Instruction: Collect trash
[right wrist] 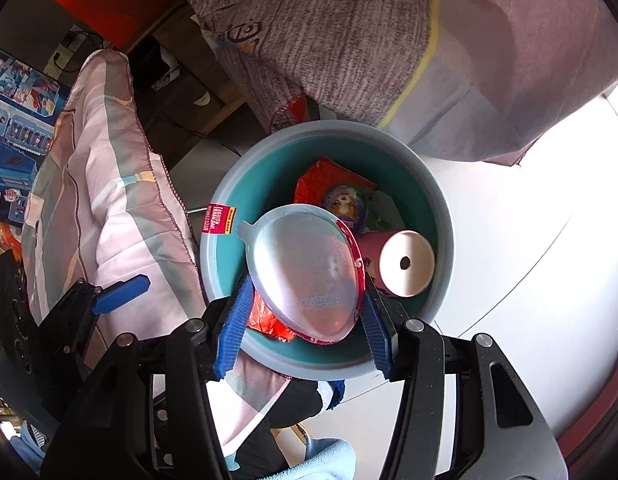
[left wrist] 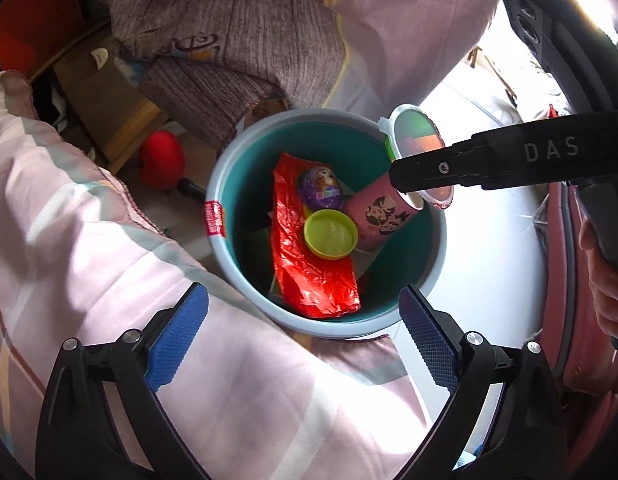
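Teal bin [right wrist: 229, 264] beneath right tongs' [right wrist: 305, 316] egg-shaped shell [right wrist: 305, 272]

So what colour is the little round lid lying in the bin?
Yellow-green. The lid shows best in the left wrist view, resting on the red wrapper.

Floor [right wrist: 509, 248]: pale, glossy. Standing directly on it: one round bucket [right wrist: 213, 248], grey rim, teal inside, red label on rim. Red ball [left wrist: 161, 164] on floor near bucket, beside wooden furniture [left wrist: 121, 120].
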### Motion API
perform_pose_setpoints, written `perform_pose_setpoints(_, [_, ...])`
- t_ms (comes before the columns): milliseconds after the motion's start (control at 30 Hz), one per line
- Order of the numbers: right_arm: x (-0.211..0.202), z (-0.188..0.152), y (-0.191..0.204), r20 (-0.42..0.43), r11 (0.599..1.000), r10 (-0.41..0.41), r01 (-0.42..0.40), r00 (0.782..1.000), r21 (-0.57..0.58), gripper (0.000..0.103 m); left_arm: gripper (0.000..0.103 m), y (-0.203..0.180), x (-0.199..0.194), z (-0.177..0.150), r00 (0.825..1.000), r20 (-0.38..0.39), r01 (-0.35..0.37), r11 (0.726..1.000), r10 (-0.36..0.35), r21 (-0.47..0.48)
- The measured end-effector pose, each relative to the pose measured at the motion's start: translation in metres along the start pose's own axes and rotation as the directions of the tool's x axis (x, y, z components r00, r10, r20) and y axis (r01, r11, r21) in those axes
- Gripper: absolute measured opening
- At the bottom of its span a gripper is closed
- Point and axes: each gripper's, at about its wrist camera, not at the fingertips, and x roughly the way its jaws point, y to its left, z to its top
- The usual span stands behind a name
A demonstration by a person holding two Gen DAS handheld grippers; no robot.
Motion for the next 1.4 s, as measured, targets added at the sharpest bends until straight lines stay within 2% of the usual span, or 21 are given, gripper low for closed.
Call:
perform_pose_setpoints(100, [-0.001,0.002,0.004,0.0,1.0,-0.002,0.002,1.0,0.001,0.053,0.097,0.004,-0.005,0.0,1.0,0.009,0.001,1.0,-0.001,-0.013])
perform_pose_setpoints(200, [-0.001,0.002,0.005,-0.004,1.0,-0.005,0.005,1.0,0.012,0.066,0.097,0.008,-0.009,0.0,1.0,0.017,-0.006,1.0,0.006,-0.021])
perform_pose_setpoints(300, [-0.004,0.001,0.007,-0.005,1.0,-0.011,0.011,1.0,0.005,0.074,0.097,0.012,-0.013,-0.002,1.0,0.023,-0.016,1.0,0.016,-0.026])
perform_pose_setpoints(567, [-0.016,-0.007,0.007,0.005,0.999,-0.021,0.021,1.0,0.026,0.082,0.097,0.015,-0.029,-0.007,0.998,0.046,-0.035,0.999,0.037,-0.041])
perform_pose_setpoints(833, [-0.044,-0.031,0.014,0.076,0.999,-0.041,0.039,0.996,0.023,0.094,0.098,0.017,-0.052,-0.02,0.995,0.07,-0.064,0.996,0.069,-0.063])
perform_pose_setpoints(1100, [-0.075,-0.067,0.032,0.169,0.994,-0.099,0.106,0.981,-0.03,0.096,0.098,0.018,-0.079,-0.04,0.991,0.101,-0.083,0.991,0.094,-0.102])
perform_pose_setpoints(1267, [-0.086,-0.088,0.041,0.186,0.987,-0.132,0.146,0.974,-0.065,0.096,0.098,0.015,-0.095,-0.055,0.987,0.124,-0.092,0.989,0.106,-0.112])
perform_pose_setpoints(1400, [-0.092,-0.102,0.047,0.193,0.986,-0.131,0.149,0.972,-0.08,0.096,0.099,0.015,-0.104,-0.066,0.984,0.14,-0.092,0.988,0.109,-0.127])
